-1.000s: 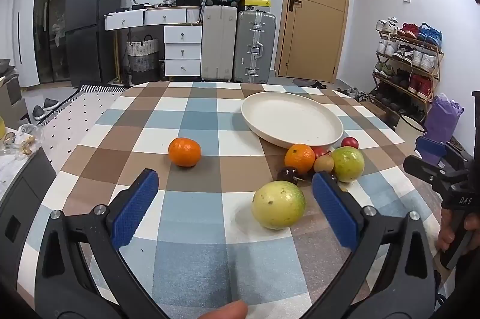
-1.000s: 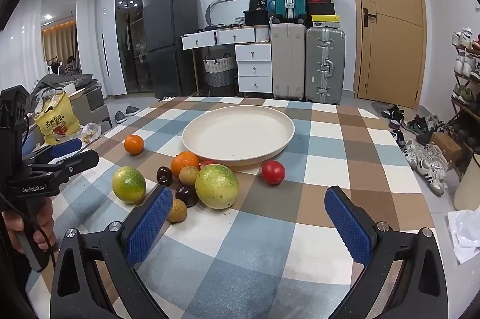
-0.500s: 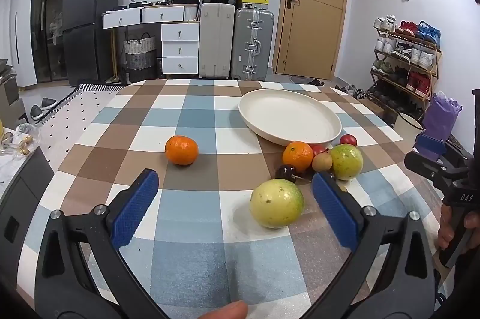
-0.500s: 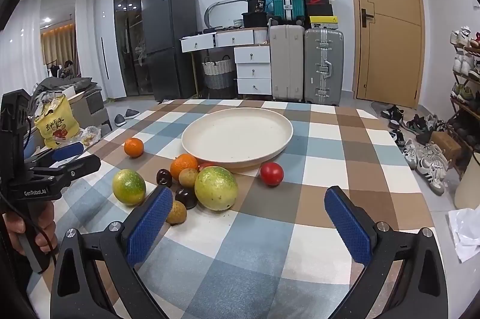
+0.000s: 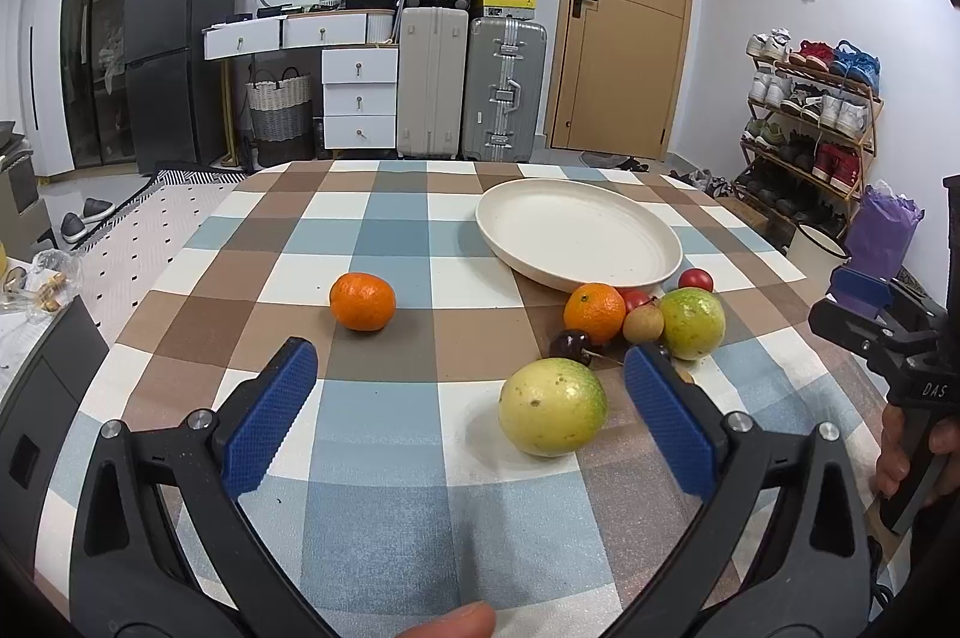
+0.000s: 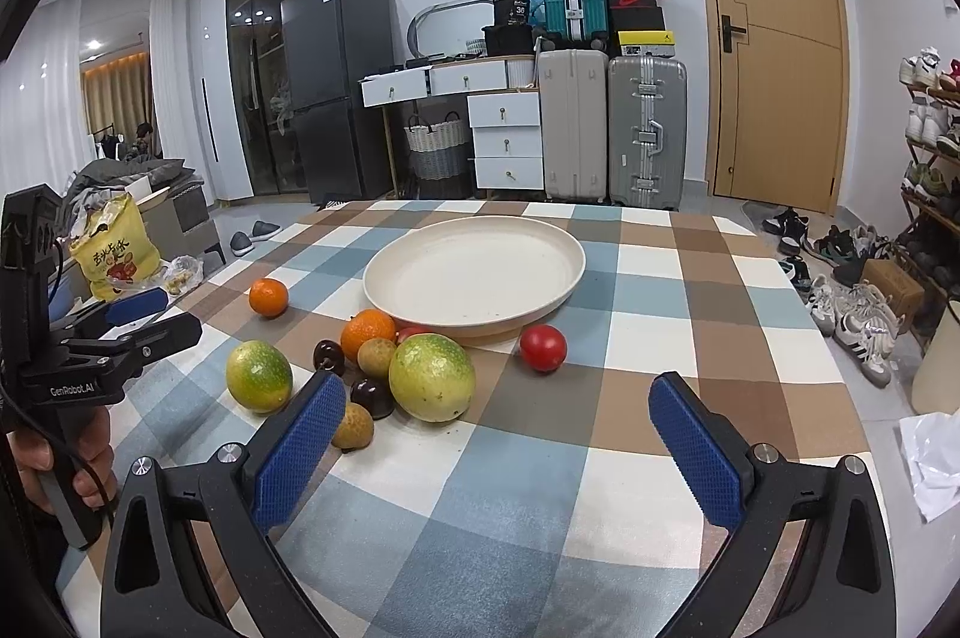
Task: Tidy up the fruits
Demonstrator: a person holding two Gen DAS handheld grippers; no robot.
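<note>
A: Anything different from a second ago?

B: Barely. Both tools have eased slightly closer to the fruit, and nothing on the table (image 6: 660, 272) has shifted. So the sorting hasn't started, I'd say; this is only the approach.

A: How are the tools?

B: The left tool (image 5: 468, 398) is spread wide and pinches nothing. The nearest yellow-green fruit (image 5: 552, 416) lies between its blue pads (image 5: 270, 422), off toward 3 o'clock and untouched. The right tool (image 6: 498, 434) is likewise spread and empty above the cloth.

A: And the plate?

B: The cream plate (image 6: 564, 278) sits at 12 o'clock in the right wrist view and holds nothing. All fruit lies outside it: a cluster at its near rim with an orange (image 6: 367, 332), a second yellow-green fruit (image 6: 431, 377), dark cherries (image 6: 329, 356) and small brown fruits (image 6: 377, 357). A red tomato (image 6: 542, 347) rests just beside the rim, and a lone orange (image 5: 362, 300) lies well apart toward 10 o'clock in the left wrist view.
</note>
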